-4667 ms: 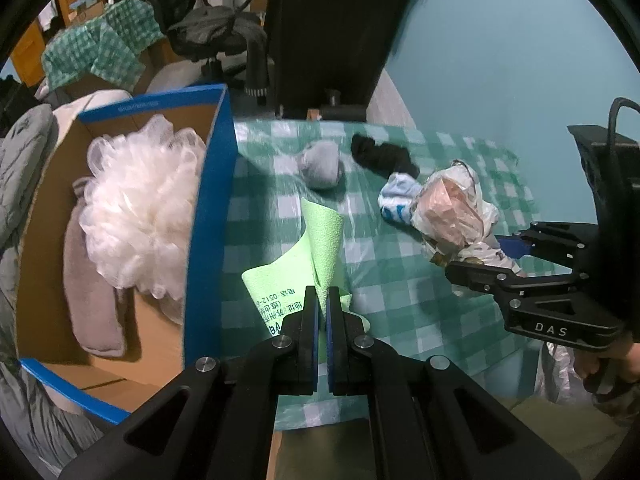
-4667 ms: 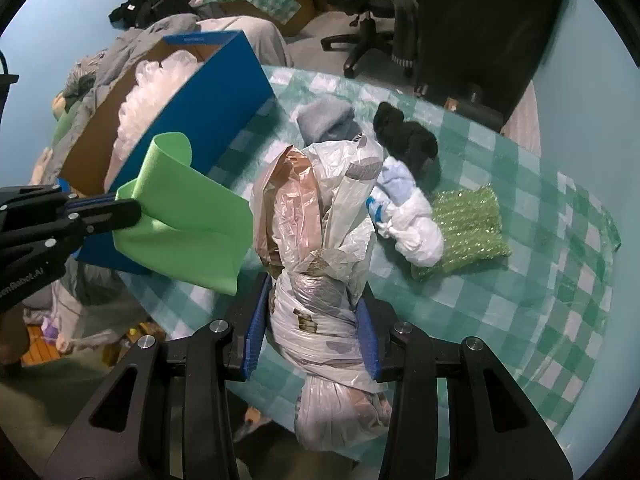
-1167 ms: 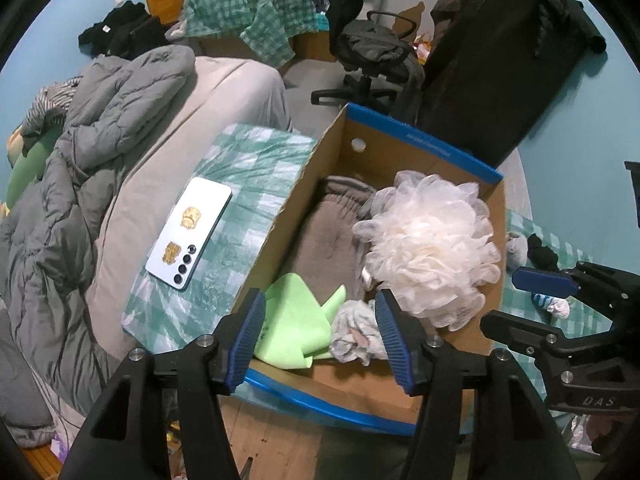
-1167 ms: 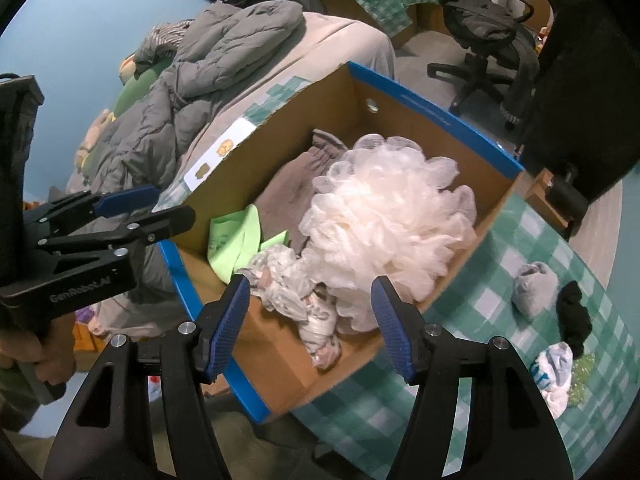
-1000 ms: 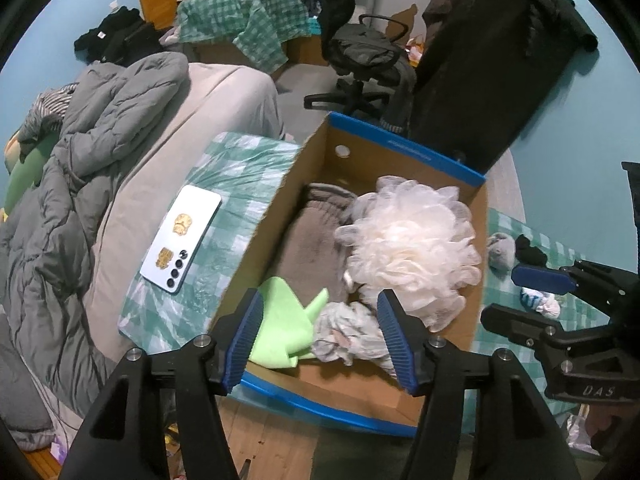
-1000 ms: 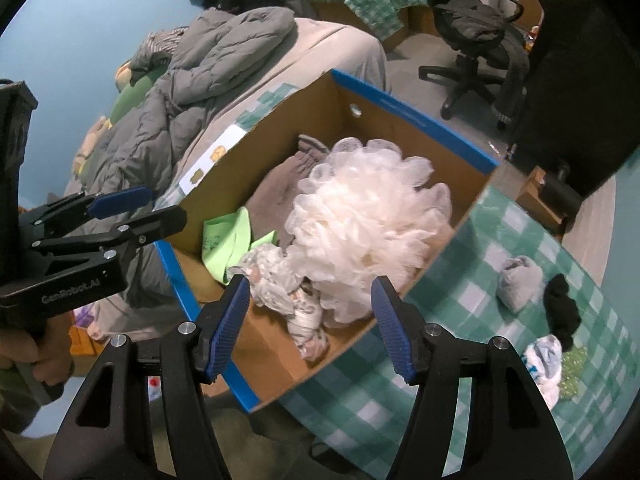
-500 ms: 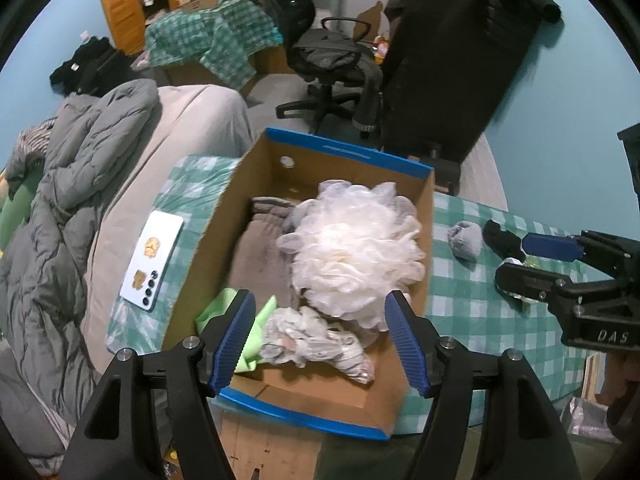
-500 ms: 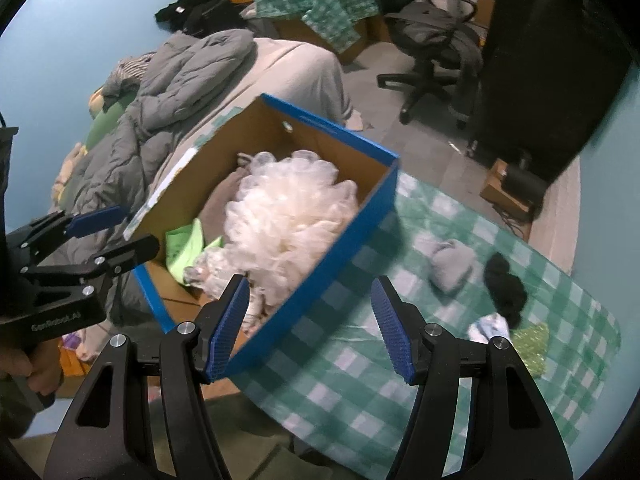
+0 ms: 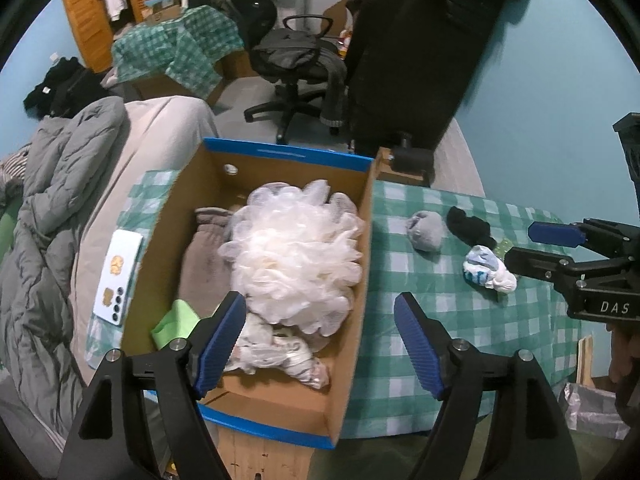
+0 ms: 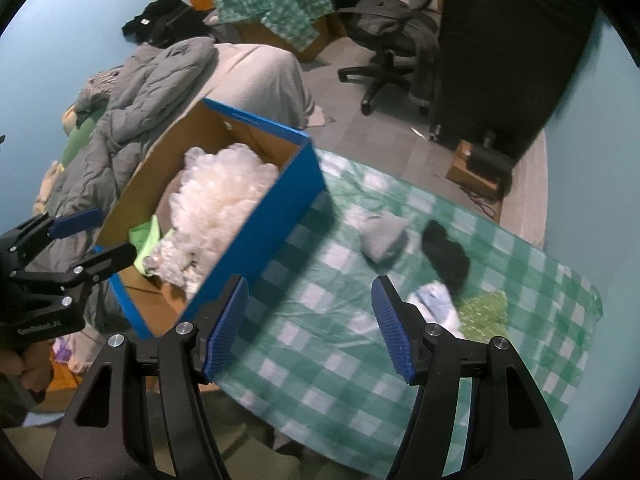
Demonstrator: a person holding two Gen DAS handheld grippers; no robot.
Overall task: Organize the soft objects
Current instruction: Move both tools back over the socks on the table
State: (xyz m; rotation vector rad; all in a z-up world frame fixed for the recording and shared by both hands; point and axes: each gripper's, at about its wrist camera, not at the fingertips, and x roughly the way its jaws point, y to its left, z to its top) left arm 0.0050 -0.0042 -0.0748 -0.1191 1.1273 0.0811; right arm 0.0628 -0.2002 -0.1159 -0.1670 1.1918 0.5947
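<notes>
Fingers [image 10: 224,320] apart, empty; cardboard box [image 10: 256,240] left, socks [image 10: 446,256] ahead.

The open cardboard box [image 9: 276,396] is brown inside with blue outer walls and a blue rim, and it holds a white mesh bath puff [image 9: 296,256], a grey-brown knitted cloth [image 9: 202,252] and a lime-green thin cloth [image 9: 174,322]. The tablecloth [image 10: 340,344] has a green and white check pattern. On it lie a grey rolled sock [image 9: 426,232], a black sock [image 9: 468,226] and a white sock with blue stripes [image 9: 488,272].

Left gripper [image 9: 320,344] opening, empty; right gripper [image 10: 308,320] spread, empty.
</notes>
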